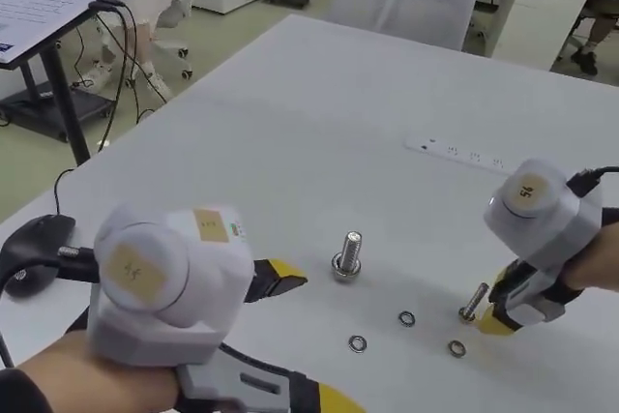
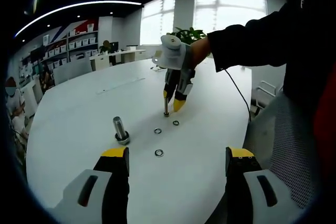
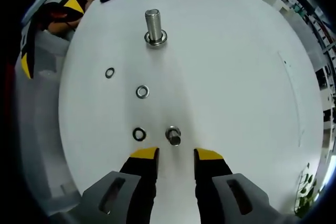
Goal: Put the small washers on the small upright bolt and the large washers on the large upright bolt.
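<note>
Fingers of right gripper gape by two bolts, three washers.

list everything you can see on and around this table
table: 1, white, under everything
large bolt: 1, silver, upright, mid-table
small bolt: 1, silver, upright, just ahead of the right gripper's jaws
washers: 3, metal, loose on the table near the two bolts
power strip: 1, white, flat on the table beyond the bolts
mouse: 1, black, near the table's left edge
chair: 1, grey, at the table's far side
left gripper: 1, grey with yellow-tipped black jaws, open wide, short of the washers
right gripper: 1, same colours, jaws apart and holding nothing, at the small bolt
</note>
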Demonstrator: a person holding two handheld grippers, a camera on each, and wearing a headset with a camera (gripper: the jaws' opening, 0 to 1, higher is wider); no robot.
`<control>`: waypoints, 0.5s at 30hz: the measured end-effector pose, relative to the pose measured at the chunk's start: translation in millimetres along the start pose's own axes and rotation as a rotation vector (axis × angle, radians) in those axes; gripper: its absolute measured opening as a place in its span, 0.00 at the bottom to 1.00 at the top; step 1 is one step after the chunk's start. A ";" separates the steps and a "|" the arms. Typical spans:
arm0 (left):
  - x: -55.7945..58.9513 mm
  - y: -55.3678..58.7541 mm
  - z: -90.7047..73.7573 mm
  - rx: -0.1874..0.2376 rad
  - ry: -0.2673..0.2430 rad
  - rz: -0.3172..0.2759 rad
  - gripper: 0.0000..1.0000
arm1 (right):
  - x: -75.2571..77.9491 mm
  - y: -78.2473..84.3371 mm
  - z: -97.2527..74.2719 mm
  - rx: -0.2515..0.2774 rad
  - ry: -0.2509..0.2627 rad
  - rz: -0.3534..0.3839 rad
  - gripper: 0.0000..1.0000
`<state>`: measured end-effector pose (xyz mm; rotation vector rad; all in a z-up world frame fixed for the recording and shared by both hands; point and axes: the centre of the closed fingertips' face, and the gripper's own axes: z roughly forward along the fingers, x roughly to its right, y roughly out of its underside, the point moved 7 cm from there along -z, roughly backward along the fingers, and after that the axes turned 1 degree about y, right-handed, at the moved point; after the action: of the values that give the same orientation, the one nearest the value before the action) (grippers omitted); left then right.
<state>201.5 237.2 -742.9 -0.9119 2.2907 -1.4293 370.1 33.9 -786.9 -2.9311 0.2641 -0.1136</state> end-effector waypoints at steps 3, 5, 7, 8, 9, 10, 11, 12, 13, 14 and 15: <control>0.2 -0.6 0.3 0.002 0.002 0.001 0.74 | -1.1 4.1 -1.8 0.001 -0.001 0.011 0.28; 0.3 -1.0 0.4 0.003 0.002 0.002 0.74 | -1.8 6.1 -2.7 0.001 0.001 0.014 0.28; 0.2 -1.2 0.5 0.004 0.002 0.003 0.74 | -3.1 7.9 -3.5 0.001 0.001 0.019 0.28; 0.2 -1.3 0.5 0.005 0.002 0.003 0.74 | -4.4 9.1 -4.1 0.001 0.000 0.020 0.28; 0.3 -1.4 0.6 0.005 0.002 0.003 0.74 | -5.5 10.1 -4.5 0.001 0.000 0.021 0.28; 0.4 -1.6 0.6 0.006 0.003 0.004 0.74 | -6.8 11.1 -5.0 0.000 0.000 0.022 0.28; 0.5 -1.7 0.6 0.006 0.003 0.005 0.74 | -8.0 11.8 -5.7 0.000 0.001 0.023 0.28; 0.4 -1.8 0.7 0.007 0.004 0.005 0.74 | -9.9 12.1 -6.9 0.003 0.000 0.024 0.28; 0.5 -1.7 0.8 0.006 0.005 0.005 0.74 | -11.0 12.3 -7.6 0.005 0.000 0.025 0.28; 0.1 -1.6 0.8 0.006 0.004 0.006 0.74 | -12.8 12.4 -8.5 0.007 0.000 0.025 0.28; -0.1 -1.6 0.8 0.006 0.004 0.006 0.74 | -13.7 12.7 -9.1 0.009 0.000 0.025 0.28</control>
<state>202.6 236.2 -741.8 -0.9005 2.2889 -1.4363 353.7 22.5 -781.4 -2.9183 0.2991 -0.1107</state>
